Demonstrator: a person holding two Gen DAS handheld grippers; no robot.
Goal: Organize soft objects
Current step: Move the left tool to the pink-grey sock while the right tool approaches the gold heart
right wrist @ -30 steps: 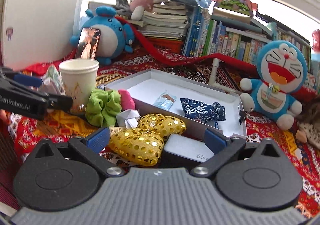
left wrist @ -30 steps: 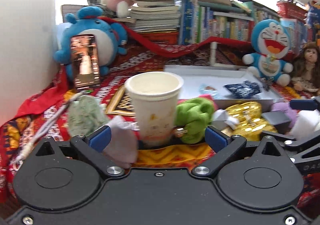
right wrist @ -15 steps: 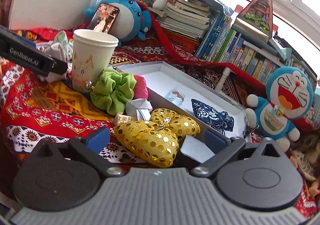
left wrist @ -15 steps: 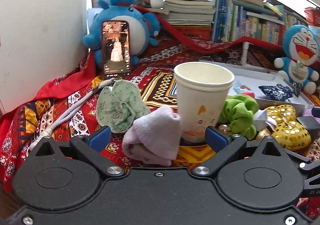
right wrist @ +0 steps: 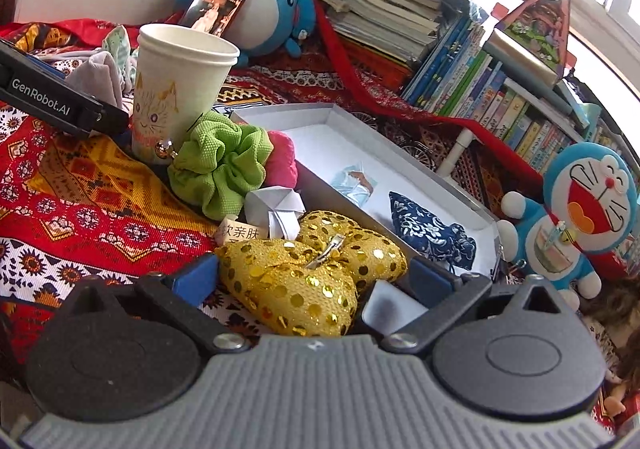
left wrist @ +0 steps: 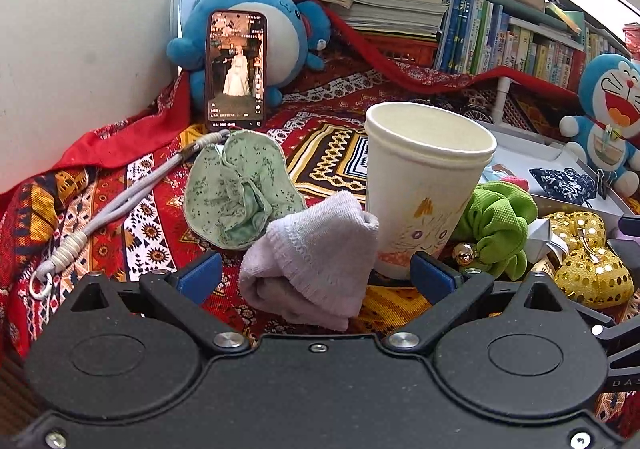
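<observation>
Both tongs gape wide, holding nothing: left tongs (left wrist: 316,273) frame the lilac sock (left wrist: 312,261) beside the paper cup (left wrist: 424,185); right tongs (right wrist: 316,277) frame the gold sequin pouch (right wrist: 304,273) (near the white box (right wrist: 400,185)). Next, I'd judge: close, lift.

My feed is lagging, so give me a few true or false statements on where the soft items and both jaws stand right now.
1. The left gripper is open, with the folded lilac cloth between its jaws. True.
2. The right gripper is shut on the green scrunchie. False: its jaws are open around the gold sequin pouch, and the scrunchie lies beyond it, beside the paper cup.
3. The navy patterned pouch lies inside the white box. True.
4. The paper cup lies tipped on its side. False: it stands upright.
5. The phone leans against the blue plush. True.
</observation>
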